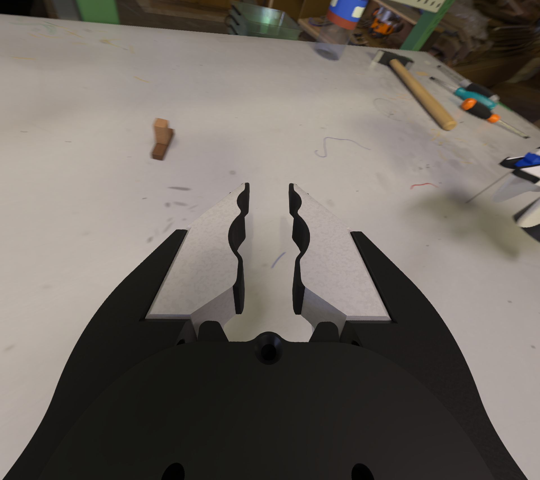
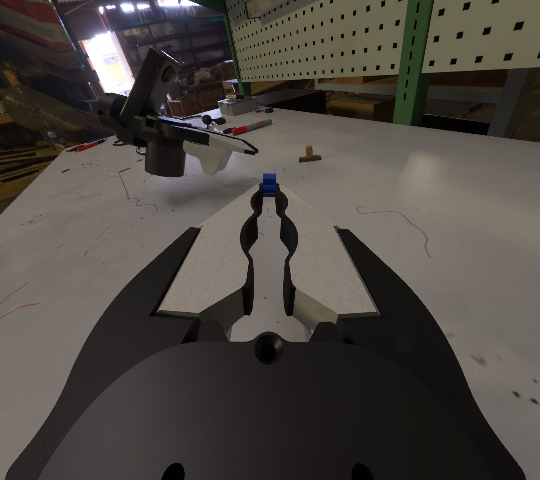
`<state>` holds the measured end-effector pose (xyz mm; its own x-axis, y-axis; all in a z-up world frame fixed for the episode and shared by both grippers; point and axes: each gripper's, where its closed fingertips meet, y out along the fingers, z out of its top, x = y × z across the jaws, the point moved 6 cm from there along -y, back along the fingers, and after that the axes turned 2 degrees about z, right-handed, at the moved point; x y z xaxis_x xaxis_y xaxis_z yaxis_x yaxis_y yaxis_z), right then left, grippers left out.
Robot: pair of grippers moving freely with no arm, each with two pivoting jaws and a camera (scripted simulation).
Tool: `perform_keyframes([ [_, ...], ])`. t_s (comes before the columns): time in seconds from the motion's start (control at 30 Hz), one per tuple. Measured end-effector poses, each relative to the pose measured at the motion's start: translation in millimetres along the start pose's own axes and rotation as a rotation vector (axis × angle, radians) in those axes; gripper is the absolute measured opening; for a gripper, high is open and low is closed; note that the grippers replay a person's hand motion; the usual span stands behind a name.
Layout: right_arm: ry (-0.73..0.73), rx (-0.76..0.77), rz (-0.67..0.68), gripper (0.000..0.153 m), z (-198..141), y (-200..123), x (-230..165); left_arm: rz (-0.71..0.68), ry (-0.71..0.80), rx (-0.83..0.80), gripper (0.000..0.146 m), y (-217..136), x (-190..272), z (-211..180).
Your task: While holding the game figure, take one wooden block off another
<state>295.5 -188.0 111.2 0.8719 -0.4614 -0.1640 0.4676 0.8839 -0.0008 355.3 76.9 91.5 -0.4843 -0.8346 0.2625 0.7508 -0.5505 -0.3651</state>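
My right gripper [image 2: 269,188] is shut on a small blue game figure [image 2: 268,184], pinched at its fingertips above the table; it also shows at the right edge of the left wrist view [image 1: 530,159]. A light wooden block [image 1: 161,129] stands on a darker wooden block [image 1: 160,150] lying flat, ahead and to the left of my left gripper [image 1: 269,188]. The pair also shows in the right wrist view [image 2: 309,150], beyond the figure and to the right. My left gripper is open and empty, hovering above the table; it shows in the right wrist view [image 2: 253,150] too.
A clear bottle with a blue band [image 1: 344,10], a hammer [image 1: 420,91] and screwdrivers [image 1: 479,109] lie at the far right of the white table [image 1: 87,232]. A red marker [image 2: 251,127], a grey box [image 2: 238,105] and pens [image 2: 87,144] lie far left. A pegboard [image 2: 336,27] backs the table.
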Motion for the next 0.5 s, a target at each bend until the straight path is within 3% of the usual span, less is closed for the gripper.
perform_keyframes([
  [0.13,-0.001,-0.004,-0.003,0.007,0,0,0,0.171,0.082,-0.02,0.027,-25,-29,6],
  [0.3,-0.004,-0.01,-0.011,0.007,-1,1,0,0.37,0.078,-0.013,0.027,-63,-76,6],
  [0.5,-0.013,-0.022,-0.018,0.007,-1,3,0,0.46,0.05,-0.012,0.027,-85,-101,-1],
])
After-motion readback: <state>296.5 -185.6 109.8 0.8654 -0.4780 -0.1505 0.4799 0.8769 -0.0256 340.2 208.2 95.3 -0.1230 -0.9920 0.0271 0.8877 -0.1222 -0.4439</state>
